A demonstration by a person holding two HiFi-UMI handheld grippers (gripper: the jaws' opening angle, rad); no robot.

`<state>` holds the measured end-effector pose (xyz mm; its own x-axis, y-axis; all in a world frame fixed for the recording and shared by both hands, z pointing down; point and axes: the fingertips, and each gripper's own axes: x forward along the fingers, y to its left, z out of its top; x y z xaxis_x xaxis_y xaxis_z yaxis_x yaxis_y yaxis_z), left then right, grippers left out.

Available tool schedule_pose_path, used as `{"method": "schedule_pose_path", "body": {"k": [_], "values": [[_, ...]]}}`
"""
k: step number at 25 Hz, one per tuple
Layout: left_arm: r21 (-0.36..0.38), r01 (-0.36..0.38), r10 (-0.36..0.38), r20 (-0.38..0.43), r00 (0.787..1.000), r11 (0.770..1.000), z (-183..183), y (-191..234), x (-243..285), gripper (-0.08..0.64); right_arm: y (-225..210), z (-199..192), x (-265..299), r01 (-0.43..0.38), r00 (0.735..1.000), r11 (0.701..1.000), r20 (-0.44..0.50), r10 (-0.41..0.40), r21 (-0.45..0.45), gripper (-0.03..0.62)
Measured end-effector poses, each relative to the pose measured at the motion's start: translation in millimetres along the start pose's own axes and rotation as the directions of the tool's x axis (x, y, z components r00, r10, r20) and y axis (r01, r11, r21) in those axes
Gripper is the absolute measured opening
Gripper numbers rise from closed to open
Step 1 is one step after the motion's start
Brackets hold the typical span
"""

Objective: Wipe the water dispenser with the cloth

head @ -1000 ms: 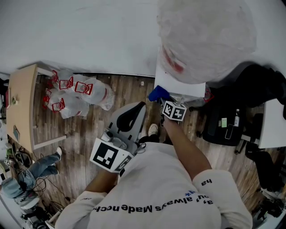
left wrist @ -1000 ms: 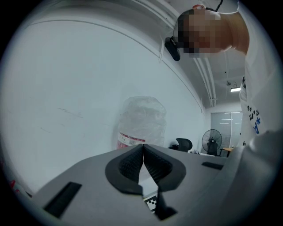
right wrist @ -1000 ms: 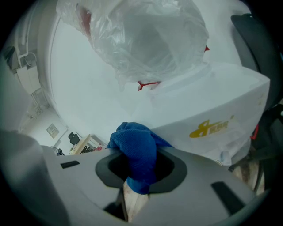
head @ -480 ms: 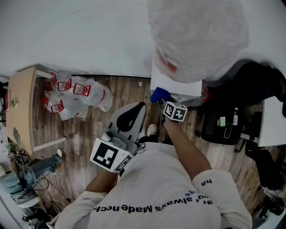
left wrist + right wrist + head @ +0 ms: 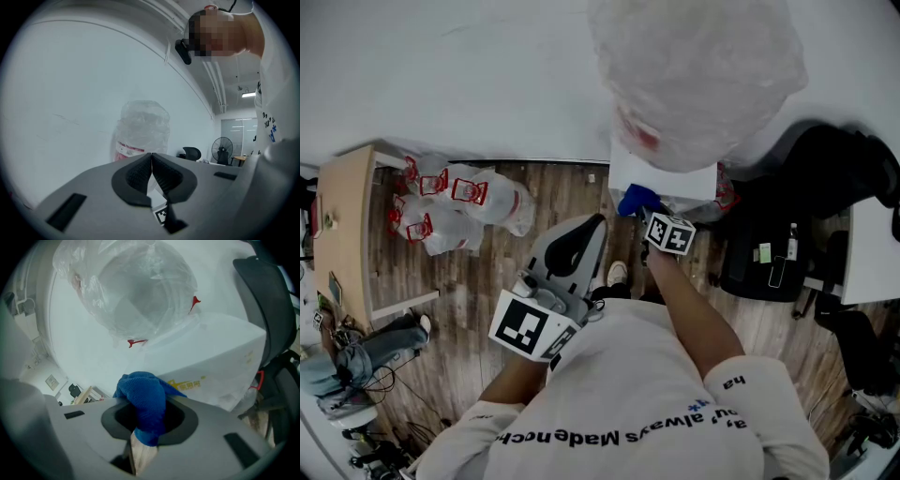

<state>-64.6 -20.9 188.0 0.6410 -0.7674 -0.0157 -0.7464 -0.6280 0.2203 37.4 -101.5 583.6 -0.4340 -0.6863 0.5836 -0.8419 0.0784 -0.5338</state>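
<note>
We find the right gripper [image 5: 149, 423] clamped on the cloth [image 5: 143, 397] just beside the dispenser [image 5: 220, 357], and the left gripper [image 5: 151, 177] closed, empty.

Even, bright light — fisheye-warped, vignetted edges

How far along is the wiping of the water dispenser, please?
Done: the right gripper is shut on the blue cloth. In hand: the cloth is up at the front of the water dispenser, below the bagged bottle; contact is unclear. Remaining: the wiping; no wiped area shows. The left gripper is shut, empty.
</note>
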Motion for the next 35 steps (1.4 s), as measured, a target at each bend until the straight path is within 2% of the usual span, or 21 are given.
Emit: {"method": "schedule_pose_path", "body": {"k": [7,22,35], "values": [[0.005,-0.003,0.003,0.001,1.000,1.000,-0.2,-9.0,1.9,0.020,-10.8,-1.5,-3.3,-0.010,1.000,1.000,-0.003,0.010,0.007,0.094],[0.009,0.017,-0.017,0.002,1.000,1.000,-0.7,-28.2,11.3,0.020,-32.1,16.4,-27.3,0.033,0.999,0.999,0.014,-0.033,-0.009,0.095],[0.013,0.049,-0.049,0.002,0.999,0.999,-4.1,-55.2,26.3,0.020,-70.9,26.6,-50.1,0.075,0.996,0.997,0.038,-0.075,0.014,0.095]]}}
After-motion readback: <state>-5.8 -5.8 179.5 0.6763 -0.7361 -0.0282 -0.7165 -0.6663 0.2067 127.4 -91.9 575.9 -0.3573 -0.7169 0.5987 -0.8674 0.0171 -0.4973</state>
